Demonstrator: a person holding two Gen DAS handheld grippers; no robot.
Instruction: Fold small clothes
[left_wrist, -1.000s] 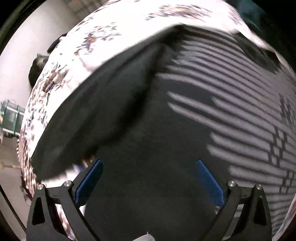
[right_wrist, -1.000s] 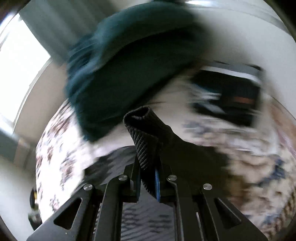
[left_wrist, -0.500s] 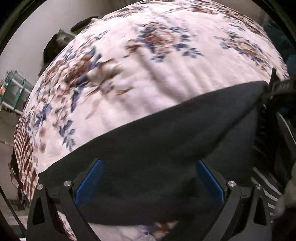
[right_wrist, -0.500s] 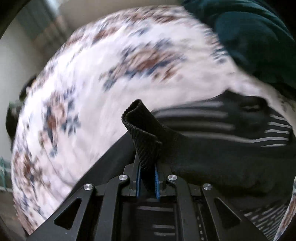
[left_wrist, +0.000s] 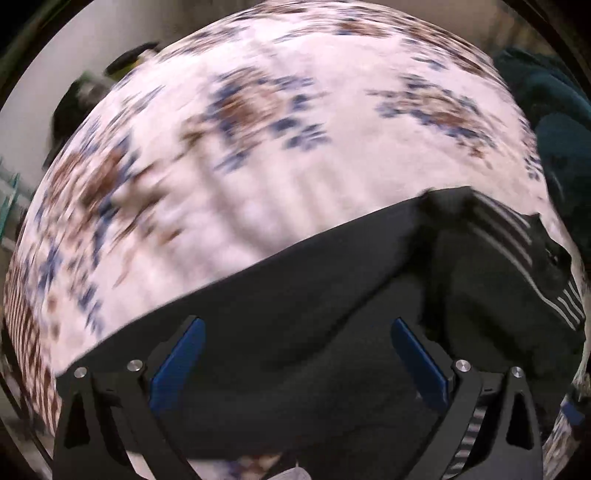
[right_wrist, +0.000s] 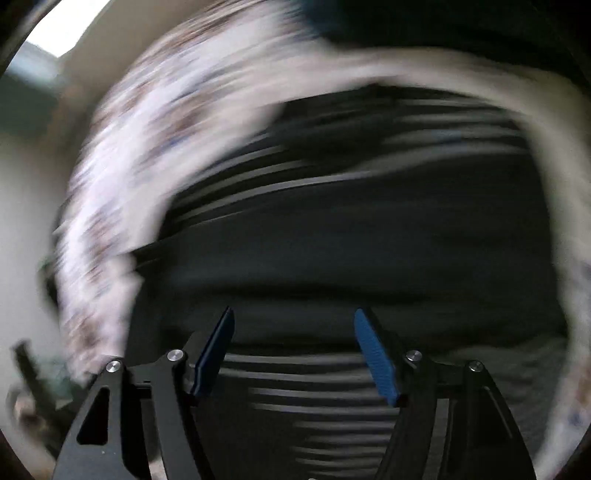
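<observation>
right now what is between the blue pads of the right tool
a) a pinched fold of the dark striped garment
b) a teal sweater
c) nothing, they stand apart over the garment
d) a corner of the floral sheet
c: the right tool has just opened, and its pads stand wide apart with the dark striped garment lying beyond them, not pinched.

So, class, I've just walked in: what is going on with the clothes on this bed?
A person with a gripper in each hand is folding a dark striped garment on a flowered bedspread. The right gripper has just been opening, with nothing between its jaws, above the garment. The left gripper is open over the folded part. A dark green garment lies at the side.
</observation>
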